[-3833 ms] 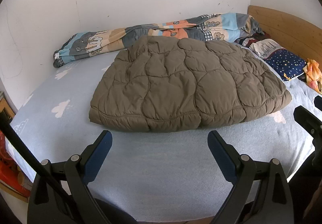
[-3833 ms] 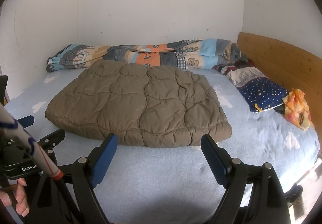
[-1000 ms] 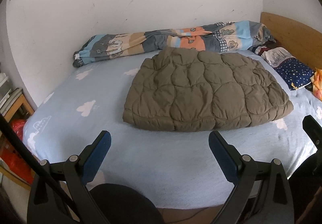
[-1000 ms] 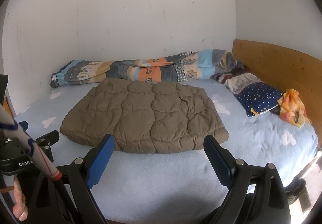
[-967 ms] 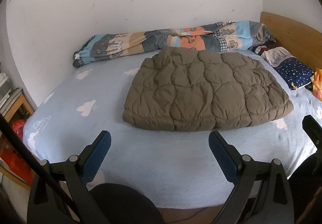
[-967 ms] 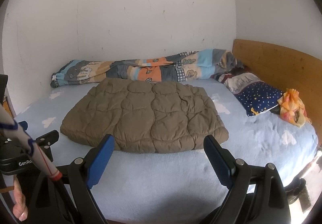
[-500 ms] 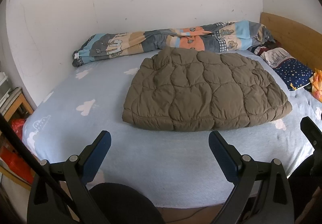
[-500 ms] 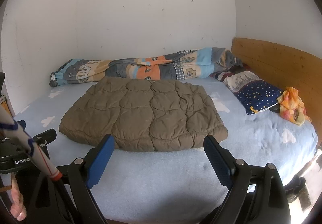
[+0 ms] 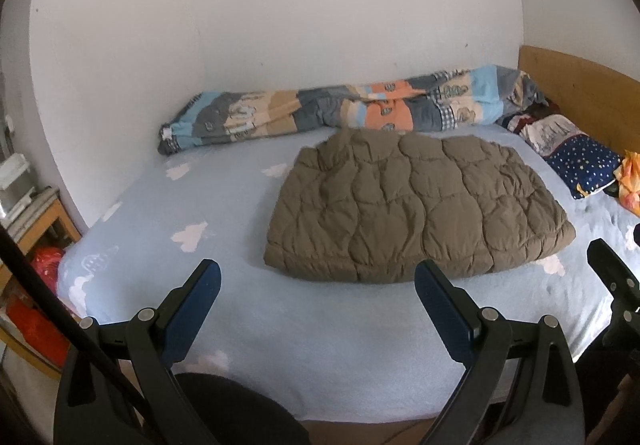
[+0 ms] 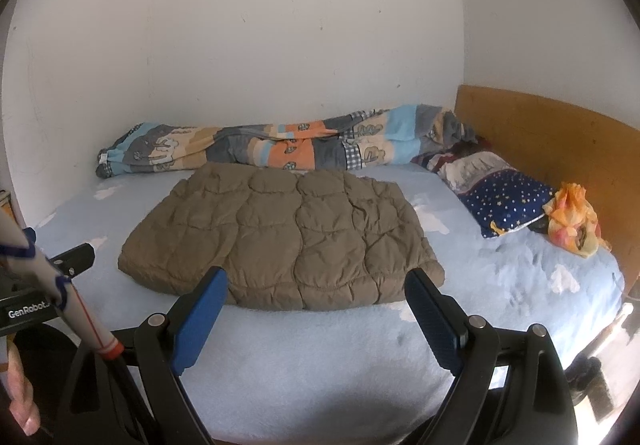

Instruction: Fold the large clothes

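Note:
A brown quilted jacket (image 9: 416, 205) (image 10: 280, 237) lies folded into a flat rectangle in the middle of the bed. My left gripper (image 9: 318, 297) hovers open over the bed's near edge, well short of the jacket, with nothing between its blue pads. My right gripper (image 10: 316, 309) is open too, its fingertips framing the jacket's near hem from a distance and holding nothing. The other gripper's body shows at the left edge of the right wrist view.
The bed (image 9: 320, 345) has a light blue sheet with white clouds. A rolled patchwork duvet (image 9: 360, 111) lies along the back wall. A starry blue pillow (image 10: 504, 201) and an orange bag (image 10: 572, 217) sit by the wooden headboard (image 10: 540, 129). A wooden shelf (image 9: 36, 221) stands left.
Both grippers have drawn back and risen from the bed, so the jacket looks smaller and farther. The jacket itself has not moved.

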The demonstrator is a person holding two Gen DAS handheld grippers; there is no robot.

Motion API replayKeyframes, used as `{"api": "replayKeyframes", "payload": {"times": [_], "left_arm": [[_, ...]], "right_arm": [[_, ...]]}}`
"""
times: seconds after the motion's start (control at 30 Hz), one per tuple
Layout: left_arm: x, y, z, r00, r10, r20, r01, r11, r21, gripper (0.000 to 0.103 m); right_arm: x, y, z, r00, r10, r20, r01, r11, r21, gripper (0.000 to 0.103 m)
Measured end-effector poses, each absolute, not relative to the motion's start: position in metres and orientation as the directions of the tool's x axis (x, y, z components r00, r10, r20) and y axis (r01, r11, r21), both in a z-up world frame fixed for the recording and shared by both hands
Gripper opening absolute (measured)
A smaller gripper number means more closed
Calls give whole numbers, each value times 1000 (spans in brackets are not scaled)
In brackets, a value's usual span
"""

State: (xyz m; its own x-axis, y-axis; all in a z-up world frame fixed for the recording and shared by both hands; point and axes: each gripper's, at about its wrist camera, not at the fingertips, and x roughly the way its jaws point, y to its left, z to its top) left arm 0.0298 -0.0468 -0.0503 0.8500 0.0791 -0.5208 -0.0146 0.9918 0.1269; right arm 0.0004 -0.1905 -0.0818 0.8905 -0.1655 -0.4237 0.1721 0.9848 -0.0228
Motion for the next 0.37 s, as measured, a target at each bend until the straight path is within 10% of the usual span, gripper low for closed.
{"api": "replayKeyframes", "payload": {"times": [0.37], "left_arm": [[29, -34, -34, 844, -14, -537, 43, 998, 41, 97]], "right_arm": [[-6, -172, -65, 912, -144, -385, 131, 990, -60, 93]]}}
